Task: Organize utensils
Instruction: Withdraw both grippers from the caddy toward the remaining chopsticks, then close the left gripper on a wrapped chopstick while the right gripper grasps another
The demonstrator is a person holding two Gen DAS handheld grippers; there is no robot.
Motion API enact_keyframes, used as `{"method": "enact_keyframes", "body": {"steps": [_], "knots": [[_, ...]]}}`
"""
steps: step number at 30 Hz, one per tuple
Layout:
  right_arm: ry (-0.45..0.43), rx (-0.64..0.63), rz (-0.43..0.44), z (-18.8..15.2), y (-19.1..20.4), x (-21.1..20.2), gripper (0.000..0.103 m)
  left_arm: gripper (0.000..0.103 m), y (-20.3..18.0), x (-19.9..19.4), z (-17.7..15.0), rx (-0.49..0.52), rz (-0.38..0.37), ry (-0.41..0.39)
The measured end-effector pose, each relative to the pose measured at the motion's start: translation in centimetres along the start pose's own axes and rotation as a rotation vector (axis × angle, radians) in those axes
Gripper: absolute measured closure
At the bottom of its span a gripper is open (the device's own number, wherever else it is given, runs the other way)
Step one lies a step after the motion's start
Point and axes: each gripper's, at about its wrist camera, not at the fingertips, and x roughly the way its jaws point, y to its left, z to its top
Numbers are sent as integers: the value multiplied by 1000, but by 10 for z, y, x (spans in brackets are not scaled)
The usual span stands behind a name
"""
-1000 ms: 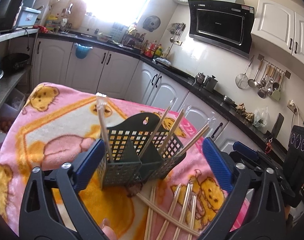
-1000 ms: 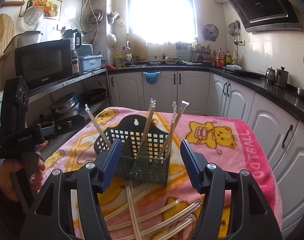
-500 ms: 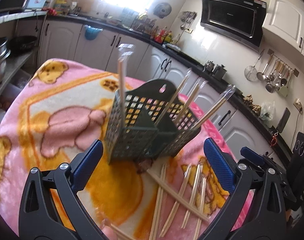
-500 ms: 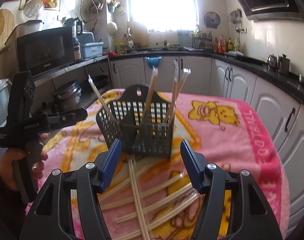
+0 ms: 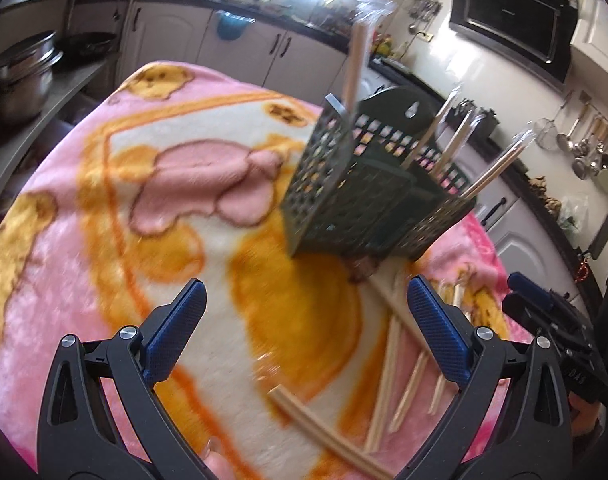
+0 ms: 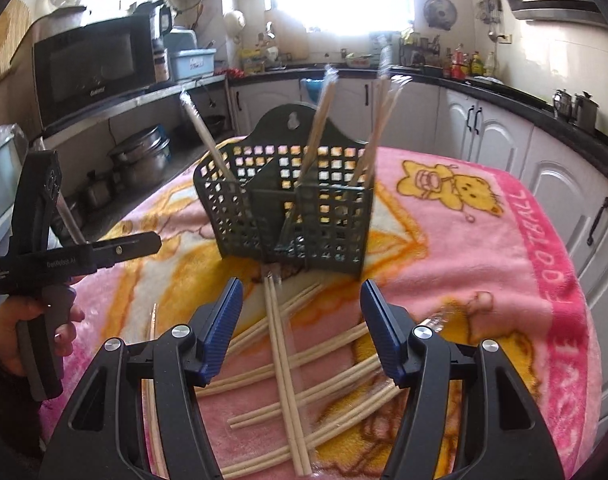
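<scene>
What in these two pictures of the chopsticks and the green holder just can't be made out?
- Left wrist view: the green mesh holder and the blanket are smeared by motion blur, so the holder's compartments are hard to tell apart.
- Right wrist view: the near ends of the loose chopsticks are hidden behind the right hand-held gripper or cut off by the bottom edge, so I can't count them.
- Right wrist view: window glare washes out the tops of the standing chopsticks.

On the blanket [image 6: 484, 264] the utensil basket [image 6: 287, 216] stands with chopsticks [image 6: 322, 112] upright in it, and loose chopsticks [image 6: 283, 360] lie before it.
</scene>
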Motion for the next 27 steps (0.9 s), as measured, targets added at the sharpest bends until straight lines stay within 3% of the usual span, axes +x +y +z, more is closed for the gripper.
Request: {"method": "enact_keyframes", "body": {"steps": [5, 11, 17, 19, 20, 27], "knots": [[52, -40, 44, 2, 12, 24, 53, 12, 17, 6, -15, -33, 5, 57], [114, -75, 74, 8, 22, 55, 55, 31, 23, 12, -29, -55, -18, 108], [167, -95, 96, 13, 28, 81, 55, 57, 23, 22, -36, -44, -1, 135], [182, -106, 95, 17, 30, 88, 57, 81, 23, 25, -38, -36, 5, 145], [187, -109, 97, 19, 31, 92, 58, 87, 23, 26, -39, -33, 4, 149], [252, -122, 73, 27, 37, 121, 64, 100, 23, 26, -40, -15, -39, 154]]}}
